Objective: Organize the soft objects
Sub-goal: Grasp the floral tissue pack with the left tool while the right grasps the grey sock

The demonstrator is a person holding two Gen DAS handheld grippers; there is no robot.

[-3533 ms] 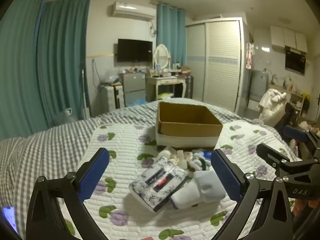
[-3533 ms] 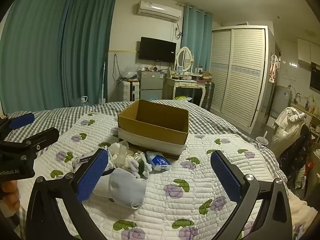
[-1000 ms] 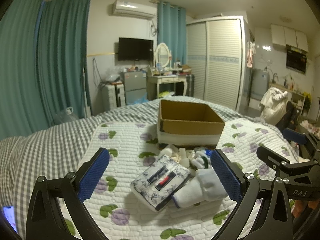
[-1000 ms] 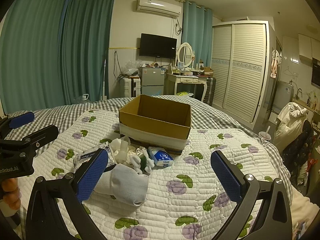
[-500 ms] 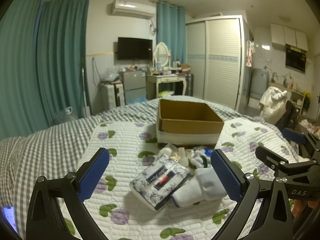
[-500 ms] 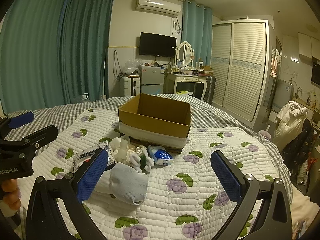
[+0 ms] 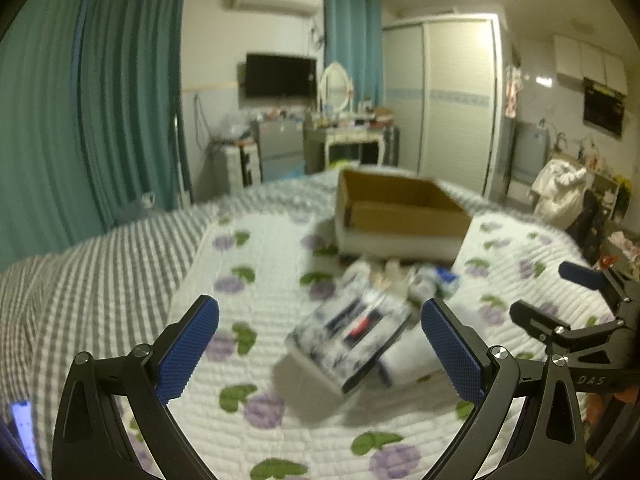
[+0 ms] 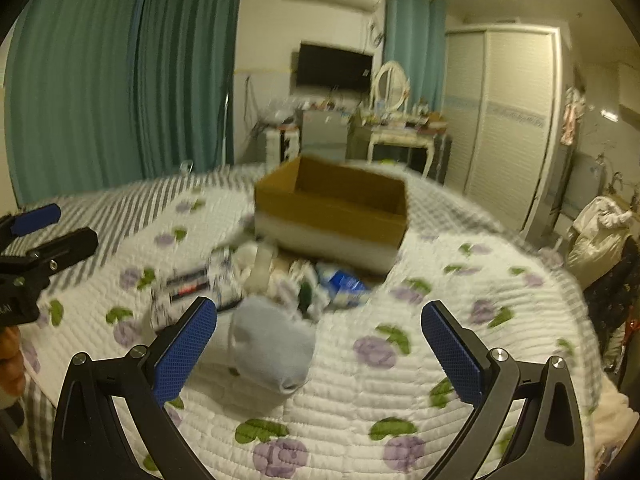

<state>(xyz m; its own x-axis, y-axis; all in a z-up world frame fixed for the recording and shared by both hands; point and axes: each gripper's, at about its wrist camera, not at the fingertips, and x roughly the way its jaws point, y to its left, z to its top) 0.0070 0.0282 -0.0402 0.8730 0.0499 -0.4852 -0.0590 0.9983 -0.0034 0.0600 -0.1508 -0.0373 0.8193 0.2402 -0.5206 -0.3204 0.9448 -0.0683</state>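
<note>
A pile of soft things lies on the quilted bed in front of an open cardboard box (image 7: 400, 216) (image 8: 336, 208). A flowered tissue pack (image 7: 348, 340) (image 8: 192, 284) lies nearest the left side. A rolled pale sock (image 8: 272, 344) (image 7: 408, 356) lies beside it. Small white items and a blue packet (image 8: 344, 280) lie by the box. My left gripper (image 7: 320, 344) is open and empty, just short of the tissue pack. My right gripper (image 8: 320, 344) is open and empty above the sock. Both views are blurred.
The flower-print quilt (image 7: 264, 264) covers a grey checked bedspread (image 7: 80, 276). Teal curtains (image 7: 80, 120), a TV, a dressing table and a wardrobe (image 7: 456, 104) stand beyond the bed. Each gripper shows at the edge of the other's view (image 7: 576, 320) (image 8: 36, 248).
Both grippers have moved in toward the pile. In the left view the pile and box slid right; in the right view they look nearer. Nothing has been gripped.
</note>
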